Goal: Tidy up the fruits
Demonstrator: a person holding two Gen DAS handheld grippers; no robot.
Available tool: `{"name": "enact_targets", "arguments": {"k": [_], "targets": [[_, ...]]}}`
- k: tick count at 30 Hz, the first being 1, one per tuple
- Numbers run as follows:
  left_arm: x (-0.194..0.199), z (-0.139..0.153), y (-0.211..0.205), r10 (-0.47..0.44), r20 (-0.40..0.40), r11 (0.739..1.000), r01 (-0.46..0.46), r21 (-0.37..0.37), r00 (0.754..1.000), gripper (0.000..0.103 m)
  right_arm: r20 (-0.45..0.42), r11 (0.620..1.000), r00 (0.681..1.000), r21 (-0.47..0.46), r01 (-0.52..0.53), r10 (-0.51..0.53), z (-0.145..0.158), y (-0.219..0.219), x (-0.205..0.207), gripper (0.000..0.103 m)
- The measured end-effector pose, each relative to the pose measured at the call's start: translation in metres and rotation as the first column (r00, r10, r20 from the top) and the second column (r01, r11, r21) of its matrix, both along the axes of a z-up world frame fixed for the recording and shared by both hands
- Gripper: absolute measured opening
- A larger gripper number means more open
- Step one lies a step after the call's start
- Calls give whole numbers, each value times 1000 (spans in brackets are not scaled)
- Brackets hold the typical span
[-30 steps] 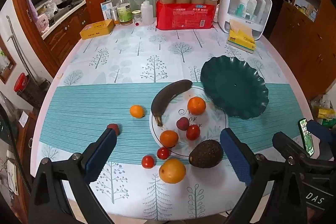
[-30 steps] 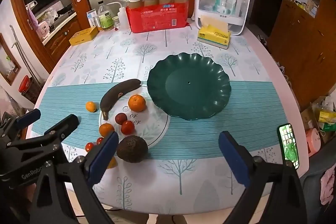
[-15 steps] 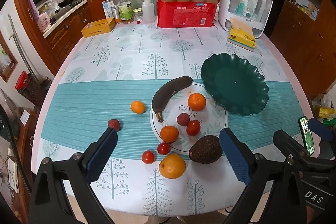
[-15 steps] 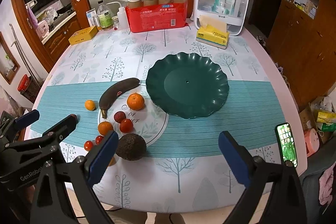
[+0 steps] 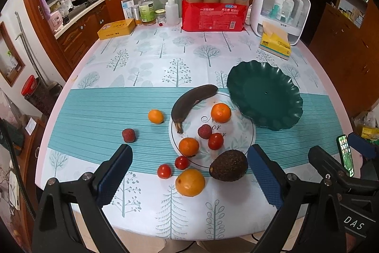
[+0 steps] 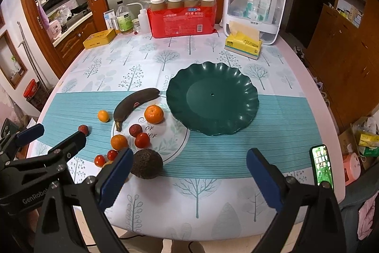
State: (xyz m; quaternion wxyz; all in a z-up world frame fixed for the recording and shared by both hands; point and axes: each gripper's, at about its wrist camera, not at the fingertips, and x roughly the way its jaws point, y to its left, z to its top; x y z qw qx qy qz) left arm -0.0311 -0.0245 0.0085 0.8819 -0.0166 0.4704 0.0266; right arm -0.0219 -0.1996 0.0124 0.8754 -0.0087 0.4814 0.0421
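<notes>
We hold both claws above the near edge of the desk (image 5: 151,58), and nothing is gripped. Our left claw (image 5: 189,167) is spread wide, its blue pads flanking the fruit from above. Our right claw (image 6: 188,172) is spread just as wide, empty, over the tree-print cloth.

Take the green plate (image 6: 239,84) as our landmark: it sits bare, nothing in it. Just left of it lies the white round mat (image 5: 239,141), and the fruit clusters there. The dark banana (image 5: 189,101) lies slanting across the mat's far-left rim, its tip near the plate's edge. A tangerine (image 5: 220,112) sits on the mat closest to the plate. Nearer us on the mat come a pinkish lychee (image 5: 204,131), a red tomato (image 5: 215,141) and a second tangerine (image 5: 188,146). The avocado (image 5: 228,165) rests at the mat's near rim. Off the mat, nearer us, are two small tomatoes (image 5: 173,166) and a large orange (image 5: 190,182). Further left of the plate, on the teal stripes, a small orange (image 5: 155,116) and a lone lychee (image 5: 128,135) lie well apart from the rest.

A phone (image 6: 322,164) glows on the right claw's frame.
</notes>
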Motion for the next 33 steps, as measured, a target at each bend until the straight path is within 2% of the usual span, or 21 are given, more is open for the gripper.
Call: {"name": "enact_targets", "arguments": {"k": [17, 27, 33], "targets": [[-3, -1, -4, 6, 7, 1000, -6, 16, 1000, 96, 9, 1000, 1000, 12, -15, 14, -1, -6, -3, 97], [25, 4, 21, -40, 9, 999, 40, 10, 999, 97, 7, 1000, 1000, -3, 21, -21, 3, 14, 11, 97], [41, -5, 38, -69, -14, 997, 69, -18, 997, 97, -37, 999, 998, -25, 48, -49, -4, 31, 24, 97]]}}
